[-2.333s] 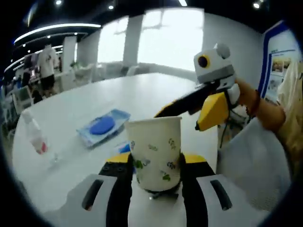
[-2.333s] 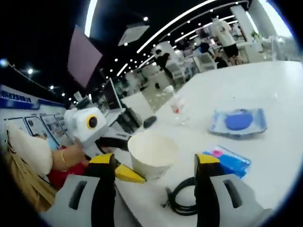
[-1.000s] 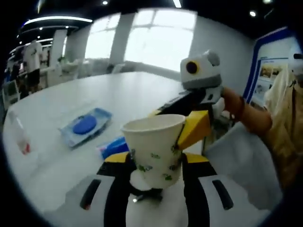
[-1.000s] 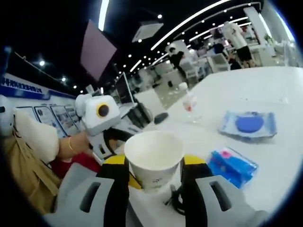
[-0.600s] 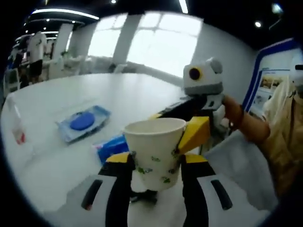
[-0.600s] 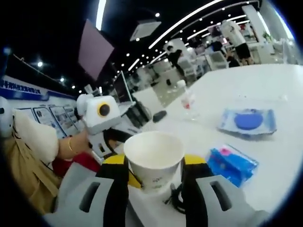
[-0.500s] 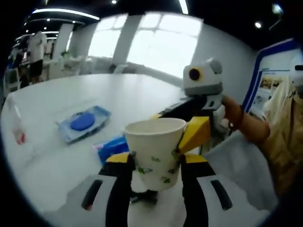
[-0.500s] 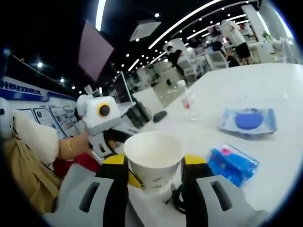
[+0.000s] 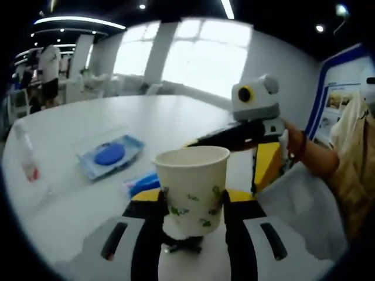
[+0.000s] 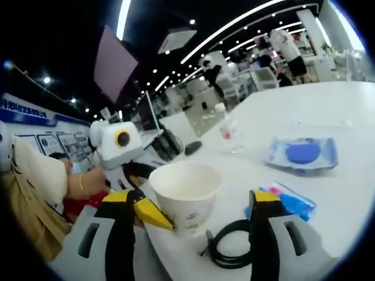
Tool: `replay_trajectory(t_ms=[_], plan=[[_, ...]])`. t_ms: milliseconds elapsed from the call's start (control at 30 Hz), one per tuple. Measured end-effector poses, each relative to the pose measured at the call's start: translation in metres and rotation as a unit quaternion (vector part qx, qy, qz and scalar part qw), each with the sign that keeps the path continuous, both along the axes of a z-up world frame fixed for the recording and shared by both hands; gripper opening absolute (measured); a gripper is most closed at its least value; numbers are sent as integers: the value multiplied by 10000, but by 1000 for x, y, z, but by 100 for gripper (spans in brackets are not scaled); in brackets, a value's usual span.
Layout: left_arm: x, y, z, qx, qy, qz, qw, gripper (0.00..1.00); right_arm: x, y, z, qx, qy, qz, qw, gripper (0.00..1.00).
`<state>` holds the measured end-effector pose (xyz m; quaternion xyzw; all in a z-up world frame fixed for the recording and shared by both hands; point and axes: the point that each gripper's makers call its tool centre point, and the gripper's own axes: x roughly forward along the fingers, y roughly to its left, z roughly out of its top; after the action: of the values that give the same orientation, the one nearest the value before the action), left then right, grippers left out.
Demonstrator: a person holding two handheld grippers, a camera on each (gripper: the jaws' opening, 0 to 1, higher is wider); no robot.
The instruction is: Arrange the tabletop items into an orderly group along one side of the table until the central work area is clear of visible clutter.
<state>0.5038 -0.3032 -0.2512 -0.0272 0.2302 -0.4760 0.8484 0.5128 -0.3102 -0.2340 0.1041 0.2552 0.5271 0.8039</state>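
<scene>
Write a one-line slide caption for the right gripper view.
Right gripper open around paper cup, held by left gripper.

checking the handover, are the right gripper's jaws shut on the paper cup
No, the right gripper stands with jaws wide apart, clear of the white paper cup.

This looks like a big office or showroom, with long ceiling lights [image 10: 234, 26], white tables [image 9: 176, 117], big windows [image 9: 199, 55], wall posters [image 10: 17, 108] and people [image 10: 285, 47] standing around.
</scene>
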Motion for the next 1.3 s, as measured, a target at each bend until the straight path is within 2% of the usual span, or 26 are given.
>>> replay_trajectory(t_ms=[167, 267, 533, 867, 933, 1300], plan=[[5, 6, -1, 66, -66, 161, 9998, 38, 12, -11, -2, -91, -156, -325, 9993, 100], [9, 11, -3, 156, -169, 285, 9993, 38, 14, -14, -4, -154, -194, -361, 9990, 99], [31, 30, -1, 409, -663, 781, 9939, 38, 18, -19, -7, -190, -152, -461, 9986, 99], [61, 53, 7, 324, -850, 1364, 9865, 38, 22, -28, -15, -312, -39, -606, 9977, 99], [70, 58, 7, 403, -966, 1497, 9832, 38, 23, -30, -17, -353, -21, -641, 9973, 99], [111, 75, 11, 428, -1233, 1928, 9725, 38, 28, -40, -27, -443, 131, -801, 9957, 98]])
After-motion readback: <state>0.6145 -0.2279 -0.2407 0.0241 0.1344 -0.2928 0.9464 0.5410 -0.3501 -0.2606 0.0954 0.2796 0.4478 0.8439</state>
